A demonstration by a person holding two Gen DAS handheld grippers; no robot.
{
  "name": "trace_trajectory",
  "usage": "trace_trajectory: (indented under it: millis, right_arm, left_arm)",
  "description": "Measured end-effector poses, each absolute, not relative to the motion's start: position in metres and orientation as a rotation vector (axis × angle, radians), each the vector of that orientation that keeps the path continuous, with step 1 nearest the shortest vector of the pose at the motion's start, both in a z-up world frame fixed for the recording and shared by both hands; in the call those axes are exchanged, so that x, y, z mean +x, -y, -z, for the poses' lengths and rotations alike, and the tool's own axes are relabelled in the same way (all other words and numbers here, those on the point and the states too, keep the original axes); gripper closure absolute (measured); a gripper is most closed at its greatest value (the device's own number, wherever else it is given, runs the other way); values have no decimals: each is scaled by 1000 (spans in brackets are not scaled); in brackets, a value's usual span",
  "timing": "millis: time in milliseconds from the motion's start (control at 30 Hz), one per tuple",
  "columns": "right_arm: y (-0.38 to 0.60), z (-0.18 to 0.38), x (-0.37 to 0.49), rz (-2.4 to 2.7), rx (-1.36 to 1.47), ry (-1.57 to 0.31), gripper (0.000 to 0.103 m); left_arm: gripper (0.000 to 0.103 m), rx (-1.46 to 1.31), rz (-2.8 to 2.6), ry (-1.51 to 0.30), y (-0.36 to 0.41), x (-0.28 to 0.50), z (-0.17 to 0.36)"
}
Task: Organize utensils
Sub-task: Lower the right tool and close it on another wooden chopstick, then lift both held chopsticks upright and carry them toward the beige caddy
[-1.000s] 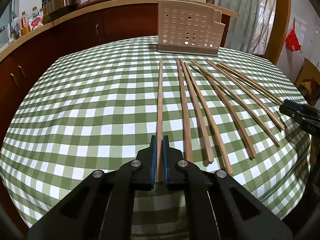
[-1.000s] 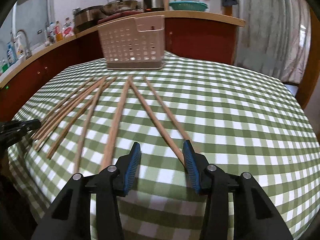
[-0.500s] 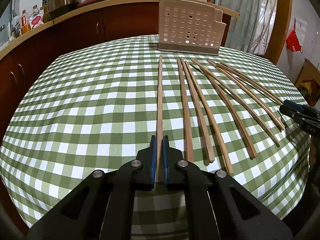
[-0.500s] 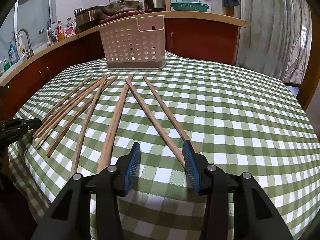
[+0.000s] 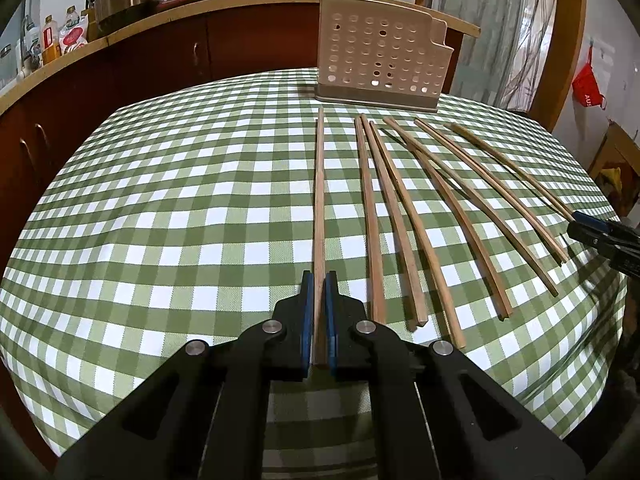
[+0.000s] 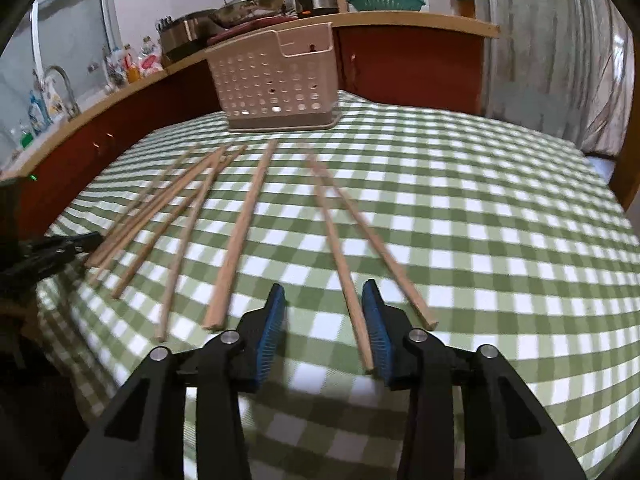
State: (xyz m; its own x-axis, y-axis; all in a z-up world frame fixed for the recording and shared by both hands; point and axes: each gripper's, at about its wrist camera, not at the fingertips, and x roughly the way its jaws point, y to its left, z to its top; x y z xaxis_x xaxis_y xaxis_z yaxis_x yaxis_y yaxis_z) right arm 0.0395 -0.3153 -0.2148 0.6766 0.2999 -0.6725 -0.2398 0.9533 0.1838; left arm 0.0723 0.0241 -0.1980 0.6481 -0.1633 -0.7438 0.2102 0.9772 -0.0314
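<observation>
On the green-checked tablecloth [image 5: 168, 208] a fan of wooden chopsticks lies with the far tips pointing toward the perforated holder [image 5: 380, 66] that stands upright at the back of the table, a layout that seems meant to let each stick be taken by its near end and carried straight ahead into the holder. The left gripper [image 5: 319, 316] is clamped on the near end of the leftmost chopstick [image 5: 319, 200], its blue pads pressed to both sides of the wood; the stick runs straight out between the fingers, well apart from its neighbours, and whether its far part is resting on the cloth or just above it cannot be told. Gripping at the thick butt end leaves the whole length free to go tip-first into the holder. The right gripper [image 6: 324, 328] has its jaws parted and has just been closing a little: a second chopstick [image 6: 340, 248] lies between them, hard against the right-hand pad [image 6: 378, 332], with a wide gap to the left-hand pad, so it is not yet gripped. Another stick [image 6: 372, 240] lies just outside that finger, and the jaws look placed to take only one. I judge the task to be at its start, since nothing shows above the holder's rim.
</observation>
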Motion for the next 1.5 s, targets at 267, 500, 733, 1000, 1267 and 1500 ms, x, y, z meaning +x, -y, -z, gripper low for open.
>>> trace_trajectory:
  millis: [267,500,733,1000,1267,1500]
  right_arm:
    - [319,221,27,-269,93,-737,69]
    - [316,225,18,-263,56,-673,84]
    - [304,230,12,-277,11,-621,96]
    - [302,222,9,-260,0,-591,96]
    - [299,205,6,-250,1,-549,96]
    - [298,177,4,-246,23,-491,96]
  left_arm:
    - [96,58,213,-840,-24,72,198]
    - [96,57,212,-839,-24,72,198]
    - [96,55,214,-838,-25,72,198]
    - [96,18,222,-827,-27,70,195]
    - [96,13,218,-780,-30,62,184]
    - [97,8,202,-675,-33,53,154]
